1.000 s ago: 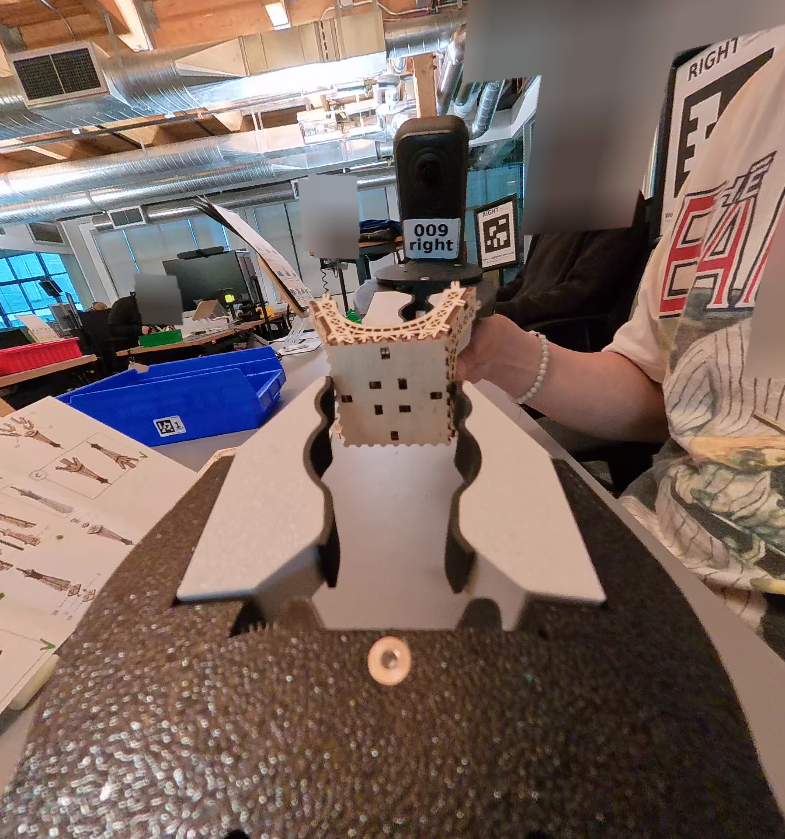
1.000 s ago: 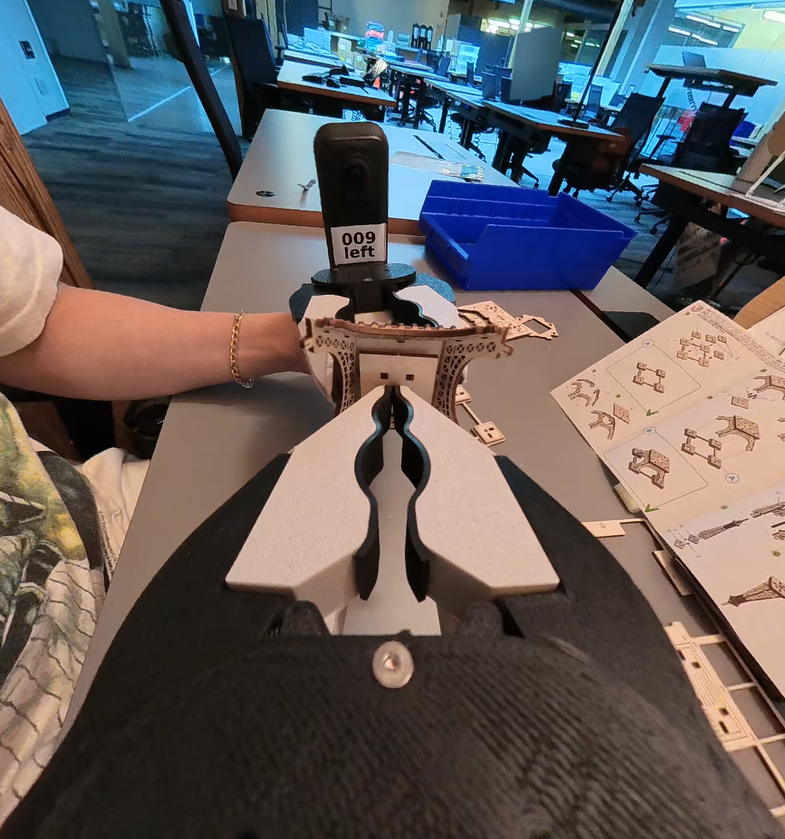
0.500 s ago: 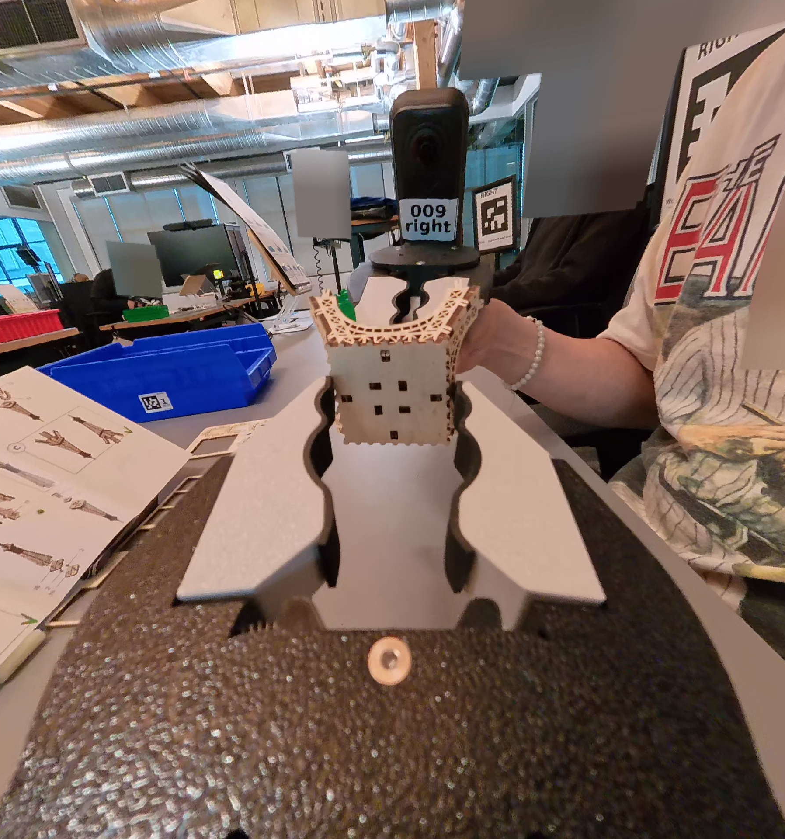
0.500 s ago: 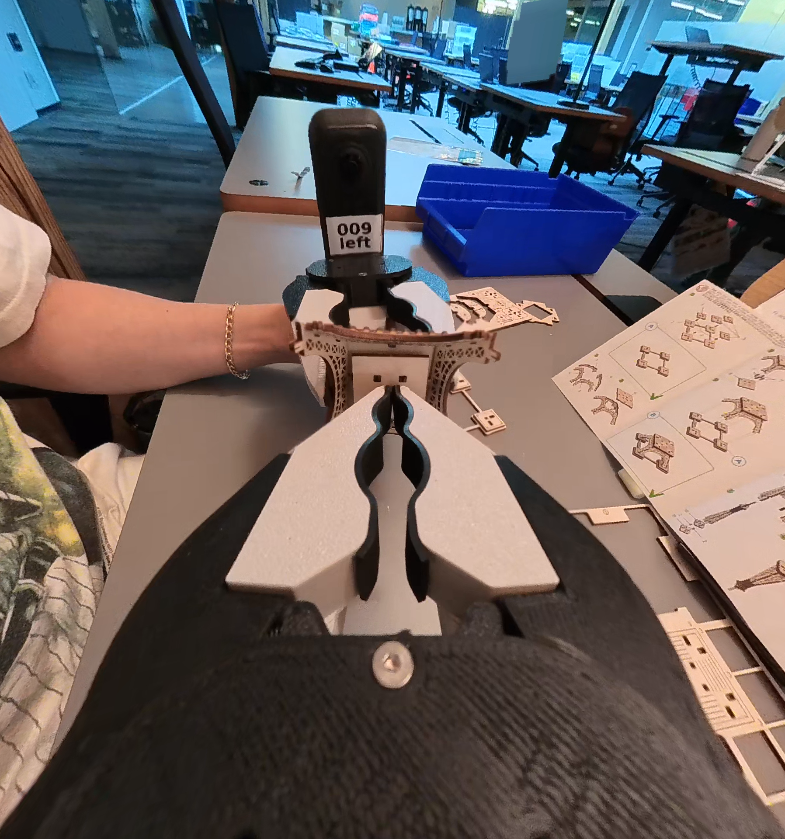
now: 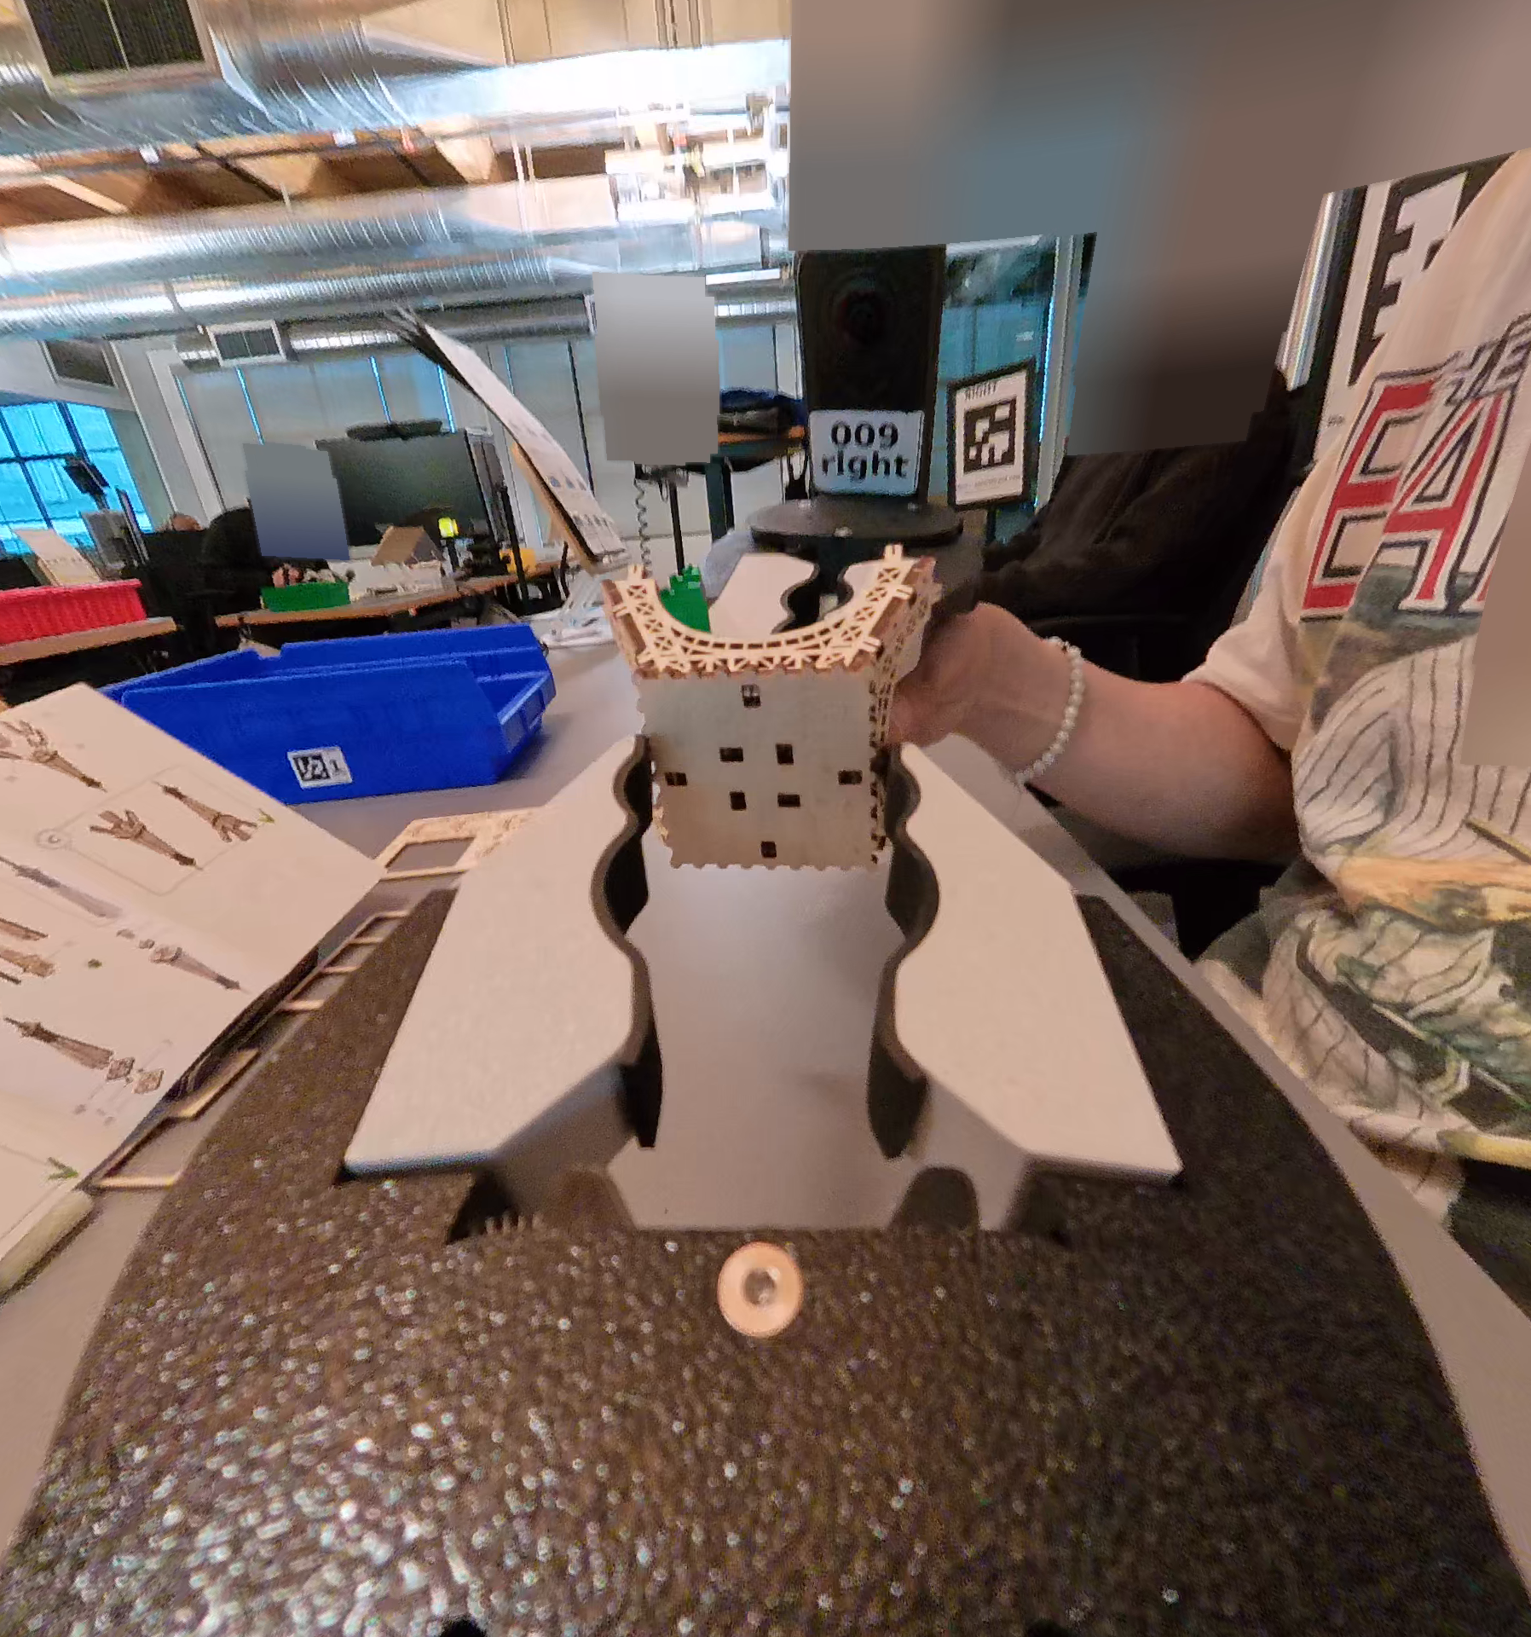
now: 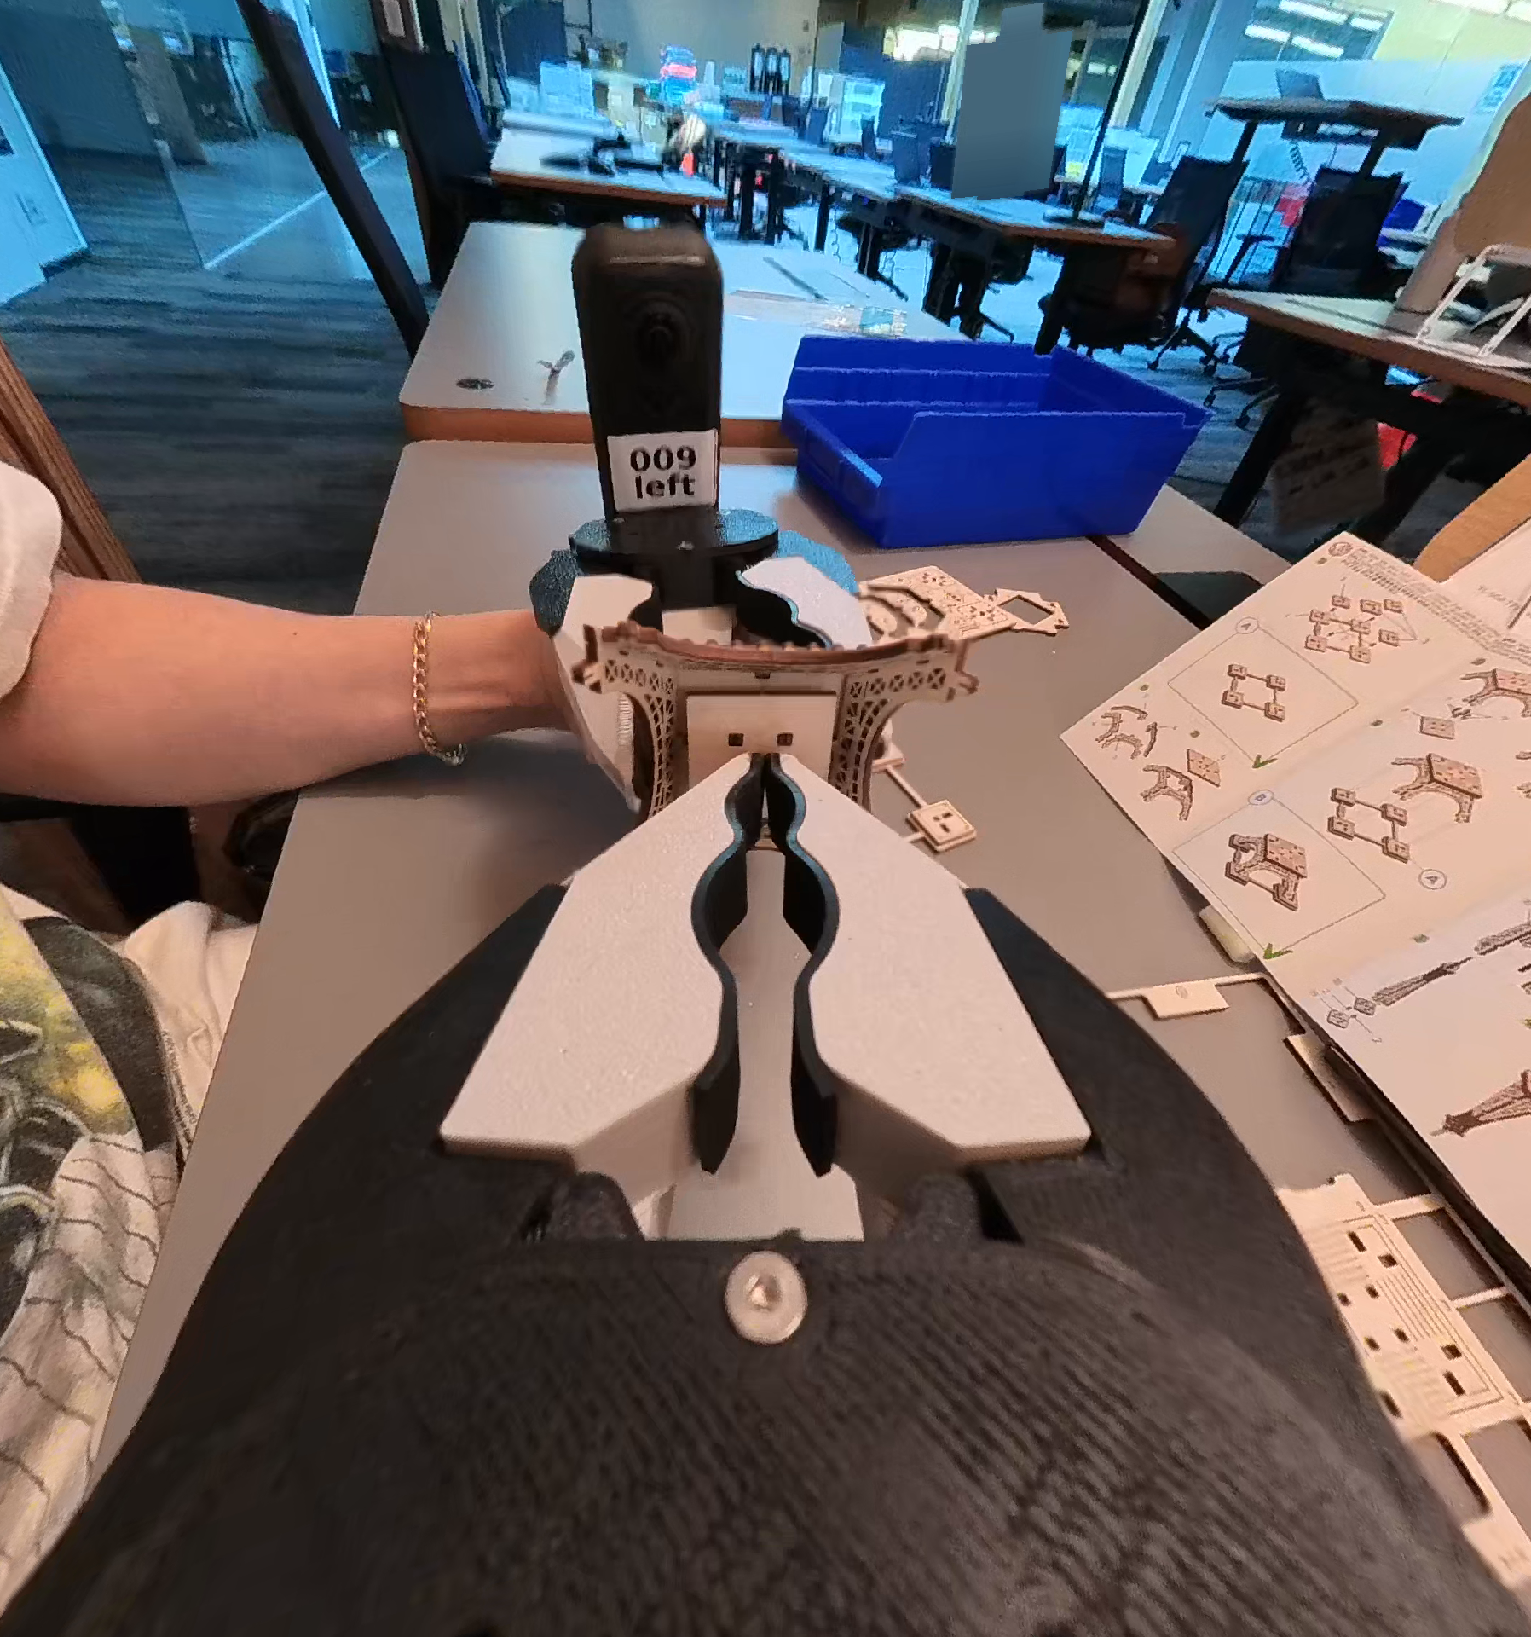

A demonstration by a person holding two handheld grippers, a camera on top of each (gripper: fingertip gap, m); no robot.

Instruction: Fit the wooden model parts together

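Observation:
A pale wooden tower-base model (image 5: 762, 779) with lattice legs and a square holed plate is held above the grey table (image 6: 443, 841). My left gripper (image 5: 766, 797) is shut on the model, with its fingers spread around the plate's two sides. In the right wrist view the model (image 6: 771, 717) faces me, arch side up. My right gripper (image 6: 764, 771) is shut, its tips against the lower edge of the model's inner plate. Whether a thin part sits between them is hidden. The right gripper also shows behind the model in the left wrist view (image 5: 819, 585).
A blue bin (image 6: 992, 461) stands at the table's far end. An open instruction booklet (image 6: 1364, 797) lies to the right. Loose wooden pieces (image 6: 957, 611), a small square piece (image 6: 943, 826) and a cut-out sheet (image 6: 1408, 1329) lie on the table. The person's forearm (image 6: 257, 700) reaches in from the left. Less than 4 cm separates the two grippers' tips.
Both grippers have drifted a little together with the model between them. Neither grip has changed.

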